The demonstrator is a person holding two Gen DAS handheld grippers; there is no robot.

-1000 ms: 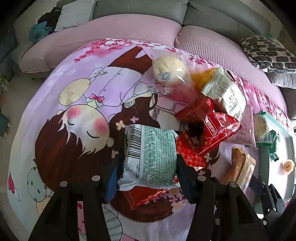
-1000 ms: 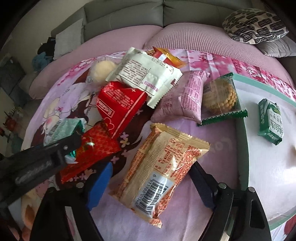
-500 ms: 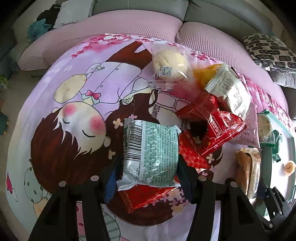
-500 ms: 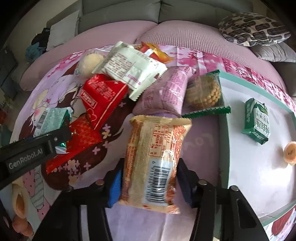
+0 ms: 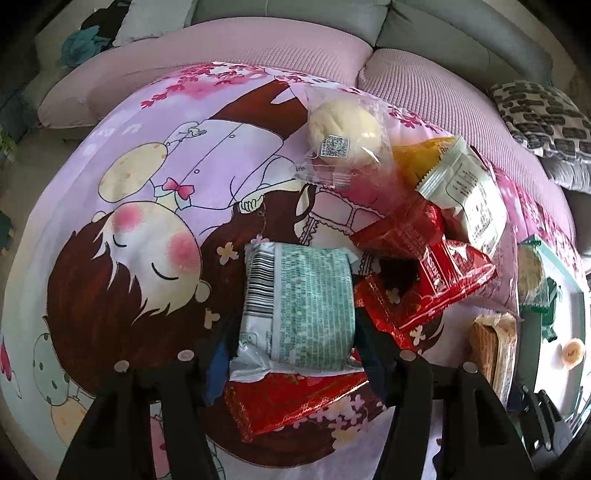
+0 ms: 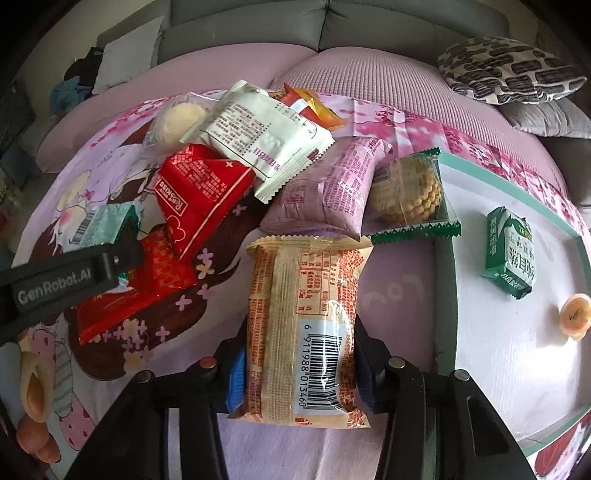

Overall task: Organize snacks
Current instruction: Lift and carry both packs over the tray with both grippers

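A grey sofa (image 6: 332, 22) backs the cartoon-print cloth (image 5: 155, 206) bearing the snack pile. White tray (image 6: 509, 369), right: green carton (image 6: 511, 253), orange jelly cup (image 6: 574, 315). Left gripper (image 5: 291, 343), jaws opening, pads against the green-white packet (image 5: 306, 302) atop a red packet (image 5: 295, 398). Right gripper (image 6: 299, 369), jaws closing, clamps the orange biscuit packet (image 6: 306, 325); pink packet (image 6: 328, 192) just beyond.

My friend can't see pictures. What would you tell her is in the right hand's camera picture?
The right gripper is closing on an orange-and-cream snack packet lying barcode-up on a pink cartoon blanket. Beyond it lies a pile of snack bags, and a white tray at right holds a green packet.
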